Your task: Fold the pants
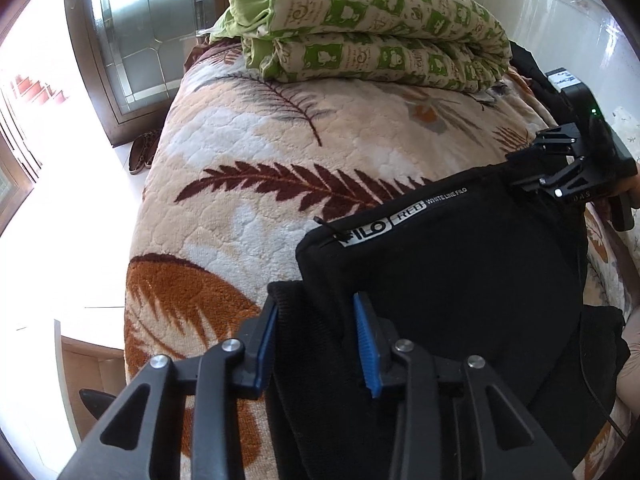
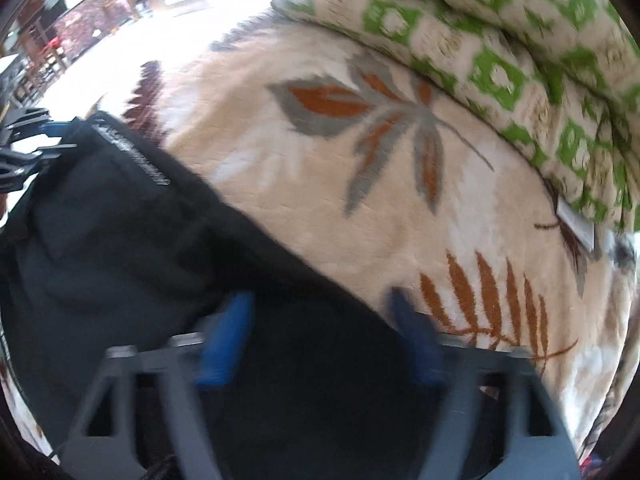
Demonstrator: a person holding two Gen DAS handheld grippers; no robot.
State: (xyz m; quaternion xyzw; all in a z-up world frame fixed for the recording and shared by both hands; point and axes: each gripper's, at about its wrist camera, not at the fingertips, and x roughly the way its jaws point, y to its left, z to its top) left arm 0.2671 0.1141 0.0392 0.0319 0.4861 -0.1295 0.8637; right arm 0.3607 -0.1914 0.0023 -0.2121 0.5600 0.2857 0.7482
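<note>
left claw [image 1: 316,334] sits nearest, its blue pads parted around a thick edge of the black pants [image 1: 460,280] with cloth between them, so it looks loosely set on the fabric rather than clamped hard (i cannot tell if the pads truly press). right claw [image 2: 324,336] straddles the other side of the same folded edge, its fingers spread wide; the blur in the right wrist view hides whether anything is pinched. the pants lie on the bed's leaf-patterned blanket [image 1: 248,128], their long axis running across from one claw to the other, logo band [image 1: 404,216] on the far edge. beyond them rests a folded green quilt [image 1: 380,20].
</note>
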